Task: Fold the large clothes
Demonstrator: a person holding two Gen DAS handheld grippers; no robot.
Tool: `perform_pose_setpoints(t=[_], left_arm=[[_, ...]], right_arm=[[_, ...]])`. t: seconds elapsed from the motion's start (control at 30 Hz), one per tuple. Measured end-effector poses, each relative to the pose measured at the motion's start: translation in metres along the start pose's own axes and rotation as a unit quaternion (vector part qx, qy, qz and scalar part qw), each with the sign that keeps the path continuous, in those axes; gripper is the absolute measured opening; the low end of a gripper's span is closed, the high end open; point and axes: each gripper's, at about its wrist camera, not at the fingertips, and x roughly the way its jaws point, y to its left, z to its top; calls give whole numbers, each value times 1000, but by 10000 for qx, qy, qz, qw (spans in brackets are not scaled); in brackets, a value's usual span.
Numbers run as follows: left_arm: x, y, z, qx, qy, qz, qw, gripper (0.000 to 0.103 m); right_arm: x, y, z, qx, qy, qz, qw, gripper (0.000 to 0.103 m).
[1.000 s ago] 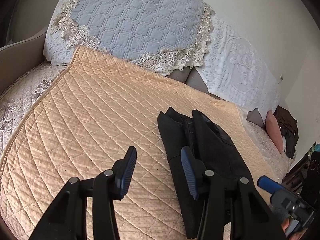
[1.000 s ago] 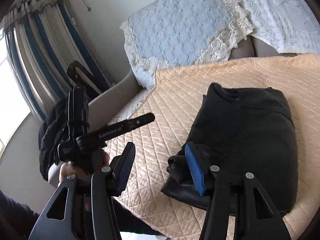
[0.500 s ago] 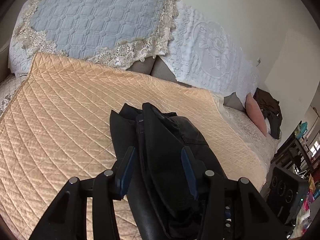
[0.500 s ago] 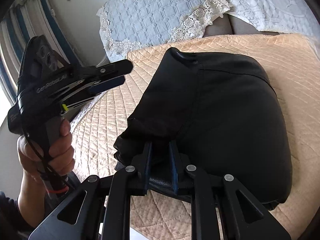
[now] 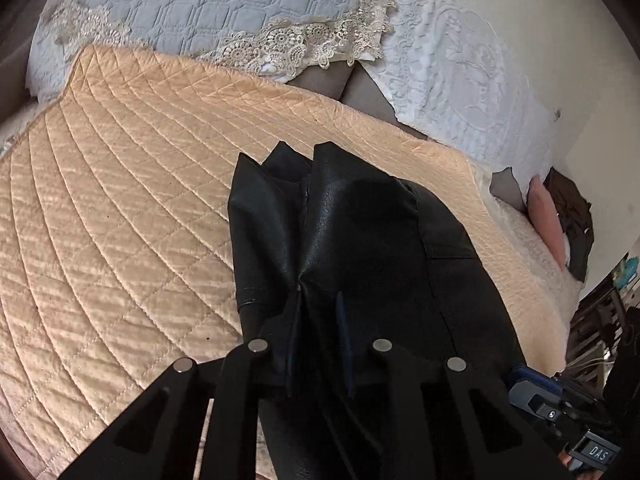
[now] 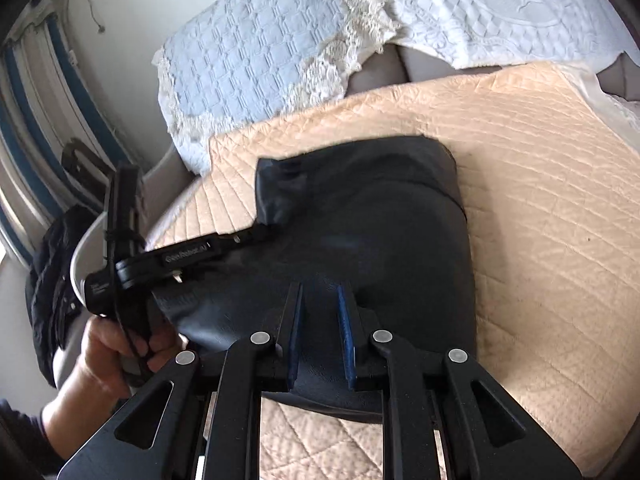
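Right view alone: hand (image 6: 116, 344), left claw (image 6: 256, 236) closing on garment (image 6: 380, 240)

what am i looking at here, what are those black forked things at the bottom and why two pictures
The black forks are hand-held two-finger grippers, one in each of a person's hands. There is no robot arm. Each picture comes from a fisheye camera mounted on one gripper, looking forward along its fingers, so there is one view per hand.

On the surface lies a peach quilted cover, and on it a folded black garment with a leathery sheen.

The left gripper is closing its jaws, with a fold of the garment between its blue pads. The right gripper is clamped on the garment's near edge.

In the right view you can see the person's hand holding the left gripper.
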Motion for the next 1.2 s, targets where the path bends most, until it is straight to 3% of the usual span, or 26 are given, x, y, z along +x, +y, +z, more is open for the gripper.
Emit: perform_pose_setpoints(t=[0.1,0.2,0.33,0.43,0.53,0.8,0.97,1.1,1.2], left_arm=[[-13,0,3,-92,19,18,10000,21],[-51,-9,3,32,-261,-22,9997,20],[-95,-45,-5,534,-721,-493,9947,20],[-87,-64,-23,1004,-551,-457,9924,20],[-54,-49,-50,904,-23,-109,9958,20],[-56,-47,-61,772,-224,76,9967,19],[-70,-60,-41,811,-7,129,9966,19],[-87,-82,-2,943,-269,3,9952,19],[-72,-101,37,1058,-458,18,9933,20]], right_arm=[[3,11,1,-277,12,-183,9994,18],[-9,5,9,-254,-41,-144,9996,18],[-27,-4,7,-300,-214,-280,9989,18],[-28,-7,5,-198,-218,-274,9992,18],[-22,-8,-1,-181,-96,-265,9994,18],[-12,-11,-18,-123,-85,-262,9995,19],[-25,-17,-2,-124,-15,-62,9999,19],[-37,-30,23,-151,-240,-137,9995,19],[-33,-40,46,-173,-274,-304,9990,19]])
